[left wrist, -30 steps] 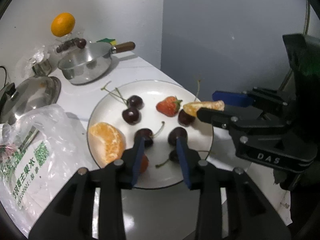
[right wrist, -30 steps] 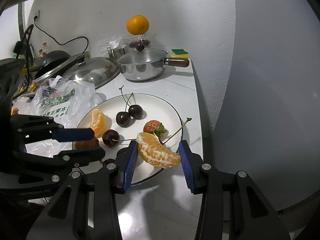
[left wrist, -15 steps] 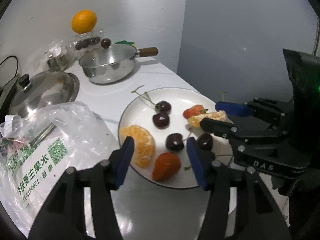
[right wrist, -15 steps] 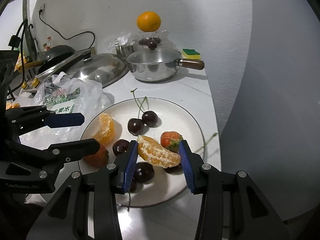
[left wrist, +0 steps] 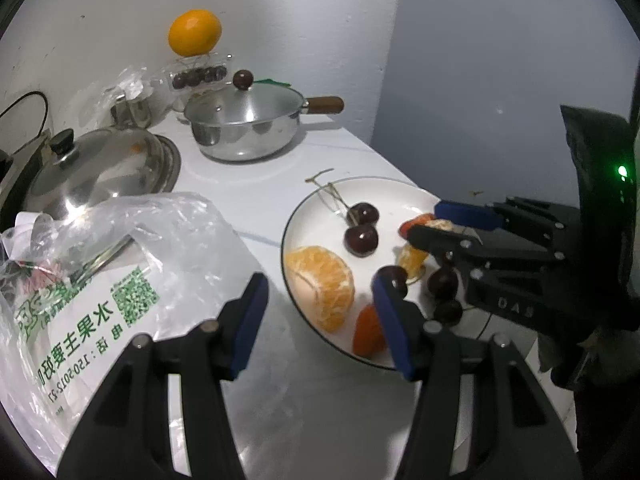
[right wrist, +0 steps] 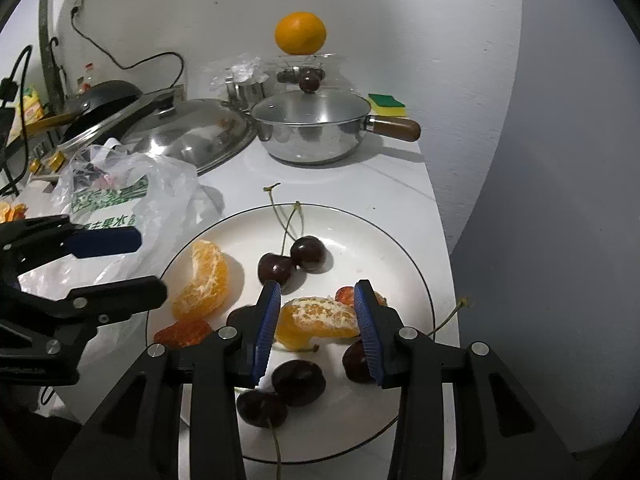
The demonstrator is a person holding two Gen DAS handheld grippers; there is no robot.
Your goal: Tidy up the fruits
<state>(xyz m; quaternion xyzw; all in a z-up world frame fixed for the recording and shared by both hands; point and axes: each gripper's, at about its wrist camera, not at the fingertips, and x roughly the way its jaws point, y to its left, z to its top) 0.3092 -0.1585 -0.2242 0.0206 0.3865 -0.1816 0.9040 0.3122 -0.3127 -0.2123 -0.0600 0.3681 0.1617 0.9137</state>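
Between the right claw (right wrist: 316,328) pads, which are closing on it, the peeled orange mandarin wedge (right wrist: 320,320) has come lower over the round white plate (right wrist: 400,248), ready for placing. The left claw (left wrist: 320,320), now wider and empty, has drifted off. Plate count: two wedges, six dark cherries (right wrist: 308,254), two red strawberries (right wrist: 182,332).

- My right tongs (right wrist: 316,320) are over the plate (right wrist: 400,240), with an orange piece (right wrist: 320,316) between them.
- My left tongs (left wrist: 316,316) are over the plate's left edge.
- A bigger orange piece (right wrist: 202,280) lies on the left of the plate.
- Two cherries (right wrist: 292,262) sit in the middle, touching.
- A bag (left wrist: 120,264) lies left of the plate.
- The pot (right wrist: 316,128) stands behind the plate, near the wall.
- A big lid (right wrist: 188,132) lies left of the pot.
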